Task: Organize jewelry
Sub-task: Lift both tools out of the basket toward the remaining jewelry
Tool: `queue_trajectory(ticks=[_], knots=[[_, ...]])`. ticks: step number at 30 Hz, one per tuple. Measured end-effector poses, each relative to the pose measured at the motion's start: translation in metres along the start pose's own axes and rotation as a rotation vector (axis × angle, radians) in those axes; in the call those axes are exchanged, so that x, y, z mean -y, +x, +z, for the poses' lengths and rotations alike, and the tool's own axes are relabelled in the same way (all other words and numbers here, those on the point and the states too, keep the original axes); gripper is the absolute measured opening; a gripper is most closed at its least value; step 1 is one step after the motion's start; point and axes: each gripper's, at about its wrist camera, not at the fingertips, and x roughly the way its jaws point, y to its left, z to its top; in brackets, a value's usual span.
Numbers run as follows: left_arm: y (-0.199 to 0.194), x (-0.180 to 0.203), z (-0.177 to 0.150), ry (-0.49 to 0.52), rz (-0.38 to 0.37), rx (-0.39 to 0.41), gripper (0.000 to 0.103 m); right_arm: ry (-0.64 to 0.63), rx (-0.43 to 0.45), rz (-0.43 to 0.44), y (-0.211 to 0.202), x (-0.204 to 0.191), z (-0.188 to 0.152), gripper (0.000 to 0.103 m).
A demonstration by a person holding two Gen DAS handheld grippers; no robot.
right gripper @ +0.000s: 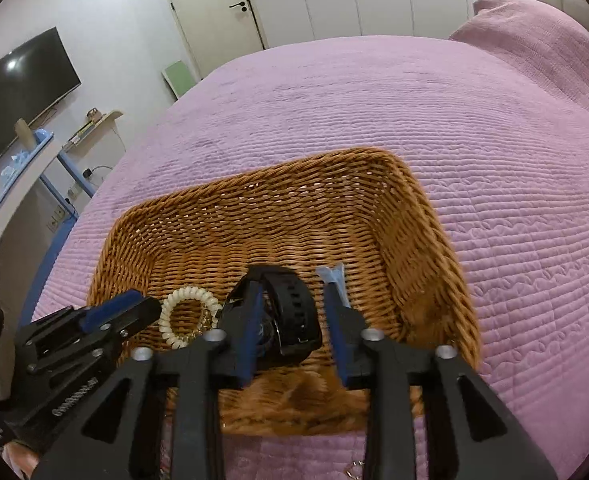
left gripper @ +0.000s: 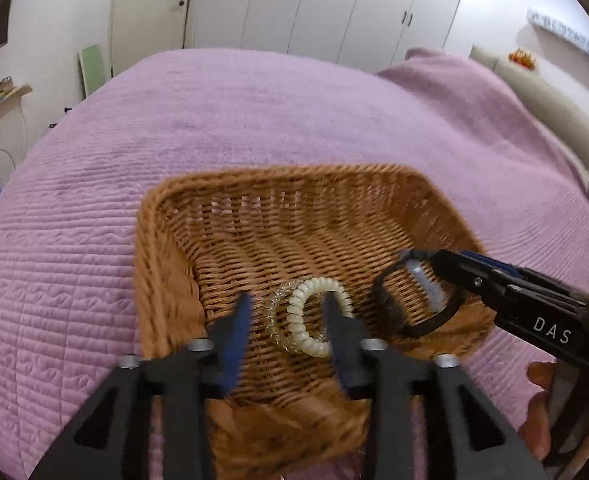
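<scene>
a wicker basket (left gripper: 166, 240) sits on a purple quilted bedspread (left gripper: 254, 112), its long axis running roughly left to right across both views. two spiral bracelets lie on the basket floor near the front wall, touching and partly overlapped: a cream coil bracelet (left gripper: 318, 316) and a clear coil bracelet (left gripper: 274, 312) just to its left. both lie flat, rings opening upward.

a black watch (left gripper: 414, 300) is inside the basket toward its right side. in the left wrist view its strap forms a closed loop standing on edge, the opening facing the camera, with a pale bluish piece across the upper right of the loop. in the right wrist view the strap loop runs away from the camera, along the fingers.

left gripper (left gripper: 288, 320): low over the front of the basket, pointing down and forward, fingers wide apart with nothing between the pads. the cream bracelet lies beneath, near the right finger. motion blur on the fingers.

right gripper (right gripper: 294, 292): enters from the right, angled in over the basket's right half. fingers parted; the watch sits against the left finger, a clear gap to the right one. whether it is still pinched i cannot tell.

only the right wrist view shows a wall tv (right gripper: 18, 92) and a shelf (right gripper: 94, 124); the left wrist view alone shows the "das" lettering (left gripper: 552, 330) on the right gripper and part of a hand (left gripper: 538, 400) behind it.
</scene>
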Motion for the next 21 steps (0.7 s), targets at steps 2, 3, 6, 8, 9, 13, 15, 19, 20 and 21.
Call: queue_trajectory(ticks=[2,3,6,8,9,13,15,19,20,21], knots=[[-0.017,-0.003,-0.003,-0.01,-0.025,0.034,0.053,0.005,0.032,0.003,-0.014,0.003,-0.001,0.061],[-0.026,-0.004,-0.005,-0.013,-0.037,0.047,0.053,0.004,0.053,0.003,-0.024,0.005,-0.002,0.062],[-0.056,-0.002,-0.012,-0.011,-0.066,0.085,0.053,0.003,0.088,0.009,-0.05,0.007,-0.007,0.062],[-0.074,0.003,-0.018,0.003,-0.083,0.104,0.053,0.004,0.109,0.019,-0.069,0.007,-0.013,0.062],[-0.086,0.005,-0.024,0.014,-0.089,0.113,0.053,0.004,0.12,0.025,-0.08,0.008,-0.017,0.062],[-0.125,0.013,-0.044,0.048,-0.099,0.152,0.053,-0.003,0.154,0.044,-0.118,0.005,-0.038,0.062],[-0.145,0.015,-0.058,0.058,-0.107,0.174,0.053,-0.016,0.166,0.051,-0.136,0.005,-0.054,0.062],[-0.181,0.014,-0.084,0.064,-0.123,0.21,0.053,-0.04,0.184,0.06,-0.161,0.004,-0.085,0.062],[-0.187,0.013,-0.09,0.063,-0.125,0.216,0.053,-0.048,0.187,0.056,-0.166,0.004,-0.093,0.062],[-0.192,0.011,-0.097,0.059,-0.124,0.221,0.053,-0.059,0.19,0.051,-0.17,0.003,-0.102,0.062]])
